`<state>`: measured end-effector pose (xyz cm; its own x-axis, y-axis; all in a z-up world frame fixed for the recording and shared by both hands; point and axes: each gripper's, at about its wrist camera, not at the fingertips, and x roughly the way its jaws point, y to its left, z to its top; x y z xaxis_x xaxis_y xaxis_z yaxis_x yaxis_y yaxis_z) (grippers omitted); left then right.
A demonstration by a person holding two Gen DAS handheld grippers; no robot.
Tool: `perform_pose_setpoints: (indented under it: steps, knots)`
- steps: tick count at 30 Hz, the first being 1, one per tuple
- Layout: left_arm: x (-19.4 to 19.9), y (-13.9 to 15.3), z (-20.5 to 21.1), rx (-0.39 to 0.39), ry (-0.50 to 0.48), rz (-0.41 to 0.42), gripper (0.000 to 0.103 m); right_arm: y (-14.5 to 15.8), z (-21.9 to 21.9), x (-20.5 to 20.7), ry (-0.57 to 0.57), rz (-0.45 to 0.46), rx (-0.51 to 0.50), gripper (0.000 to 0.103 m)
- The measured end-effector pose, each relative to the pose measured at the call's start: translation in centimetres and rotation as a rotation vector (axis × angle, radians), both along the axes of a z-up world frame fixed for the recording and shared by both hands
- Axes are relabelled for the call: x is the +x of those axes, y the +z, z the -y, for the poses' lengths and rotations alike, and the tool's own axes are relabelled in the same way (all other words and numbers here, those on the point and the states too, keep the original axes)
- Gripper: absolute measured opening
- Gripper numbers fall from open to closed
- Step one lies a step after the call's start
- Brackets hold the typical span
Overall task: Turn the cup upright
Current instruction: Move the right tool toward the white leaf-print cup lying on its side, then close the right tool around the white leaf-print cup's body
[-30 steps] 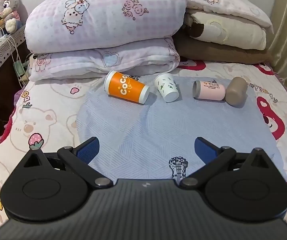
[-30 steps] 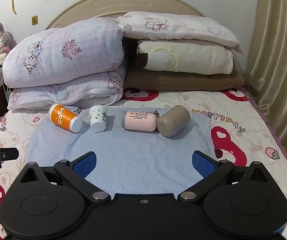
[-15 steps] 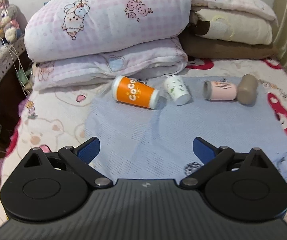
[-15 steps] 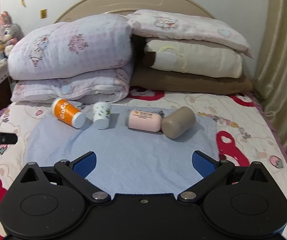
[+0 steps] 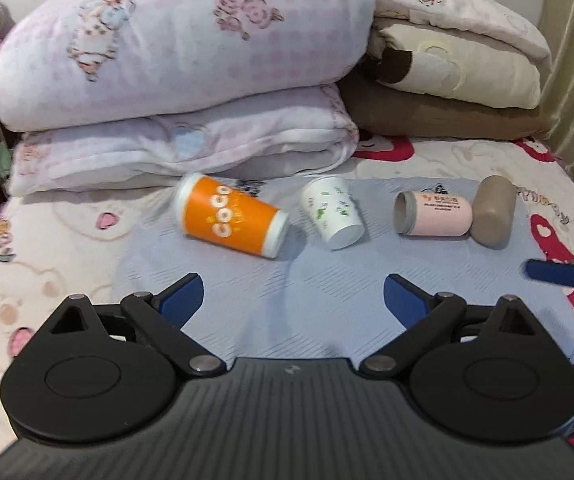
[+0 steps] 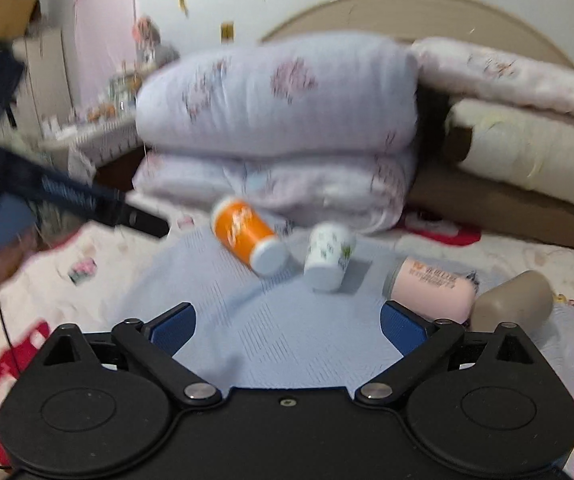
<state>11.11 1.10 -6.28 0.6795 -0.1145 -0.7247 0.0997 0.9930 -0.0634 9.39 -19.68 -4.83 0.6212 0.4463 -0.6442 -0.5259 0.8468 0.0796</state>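
Four cups lie on their sides in a row on the blue mat (image 5: 327,300): orange cup (image 5: 231,222), white cup (image 5: 333,212), pink cup (image 5: 433,219), brown cup (image 5: 492,218). My left gripper (image 5: 293,296) and right gripper (image 6: 287,320) both have jaws spread wide, empty, short of the cups.

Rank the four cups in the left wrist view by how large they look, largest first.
1. Orange cup
2. Pink cup and brown cup: look alike in size, so unranked
3. White cup
All lie in one row, about equally far away.
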Motion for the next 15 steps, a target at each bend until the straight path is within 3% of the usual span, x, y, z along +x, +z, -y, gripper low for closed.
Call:
perform_pose_setpoints:
  steps: [4,7,15]
  knots:
    - [2.2,-1.6,0.3,-0.037,-0.024,-0.007,0.098,-1.7,-1.8,1.8,0.043,0.015,-0.052,0.099]
    - [3.9,-2.5,0.0,-0.047,-0.015,-0.009,0.095,-2.9,-3.0,3.5,0.067,-0.012,-0.101,0.092]
    - [8.0,-5.6,0.1,-0.088,-0.038,-0.011,0.086,-6.3,-4.4,9.5,0.024,-0.101,-0.019,0.087]
